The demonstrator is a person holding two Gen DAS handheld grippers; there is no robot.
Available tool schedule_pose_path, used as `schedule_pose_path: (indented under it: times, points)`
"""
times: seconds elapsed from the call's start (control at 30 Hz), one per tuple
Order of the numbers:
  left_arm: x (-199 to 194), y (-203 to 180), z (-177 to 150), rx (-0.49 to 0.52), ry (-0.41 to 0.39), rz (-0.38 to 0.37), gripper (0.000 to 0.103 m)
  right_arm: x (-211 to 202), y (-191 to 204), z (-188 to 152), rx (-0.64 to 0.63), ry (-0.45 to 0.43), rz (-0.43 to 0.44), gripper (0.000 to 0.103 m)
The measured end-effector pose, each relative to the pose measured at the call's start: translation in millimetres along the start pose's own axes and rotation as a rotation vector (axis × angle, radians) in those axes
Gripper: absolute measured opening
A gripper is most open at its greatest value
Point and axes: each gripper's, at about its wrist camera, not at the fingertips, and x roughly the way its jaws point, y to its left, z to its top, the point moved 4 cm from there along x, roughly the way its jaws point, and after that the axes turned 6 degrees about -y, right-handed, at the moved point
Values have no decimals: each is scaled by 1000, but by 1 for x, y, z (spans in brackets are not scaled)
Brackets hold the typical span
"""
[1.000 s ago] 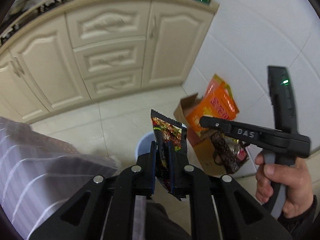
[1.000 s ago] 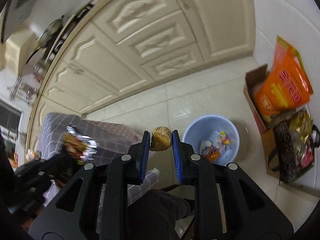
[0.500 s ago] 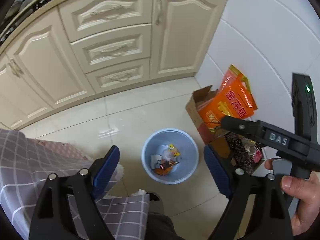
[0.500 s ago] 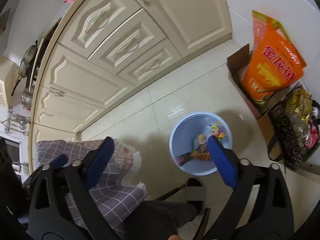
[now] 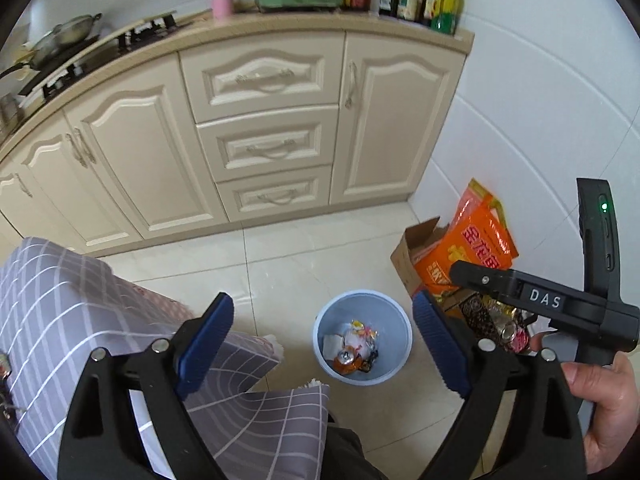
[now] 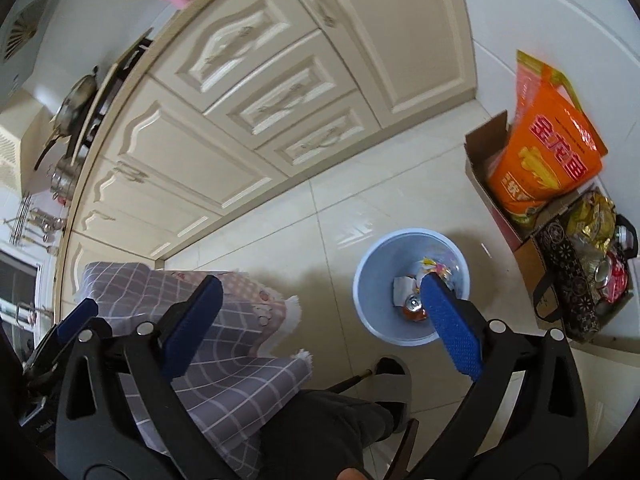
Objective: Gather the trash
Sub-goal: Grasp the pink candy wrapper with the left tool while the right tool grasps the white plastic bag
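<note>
In the left wrist view my left gripper [image 5: 320, 344] has its blue pads [image 5: 204, 344] spread far apart, and the jaws are opening further, with nothing between them. Below the gap, lower centre of the frame, sits the pale blue bin [image 5: 402, 330] on the tiled floor [image 5: 280, 264], with wrappers and a can [image 5: 346, 358] lying in its bottom. At the right edge a hand [image 5: 604, 408] grips my right gripper's handle. In the right wrist view my right gripper [image 6: 316, 316] stands wide open and empty. Its right pad [image 6: 452, 328] overlaps the bin [image 6: 372, 272] in the picture, right of centre. A checked cloth [image 6: 224, 368] fills the lower left, and a cardboard box [image 6: 484, 152] with an orange bag [image 6: 552, 152] stands at the right.
</note>
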Motion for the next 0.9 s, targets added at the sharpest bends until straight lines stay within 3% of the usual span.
schedule_pose_path:
  times: [0.43, 0.67, 0.9]
  points:
    - [-124, 69, -16, -91, -189, 85, 89, -61, 171, -26, -312, -82, 173, 97]
    - [-188, 138, -44, -197, -280, 217, 89, -78, 267, -67, -500, -83, 288, 97]
    - [-236, 213, -89, -341, -298, 332, 89, -74, 341, -115, -635, -50, 374, 97]
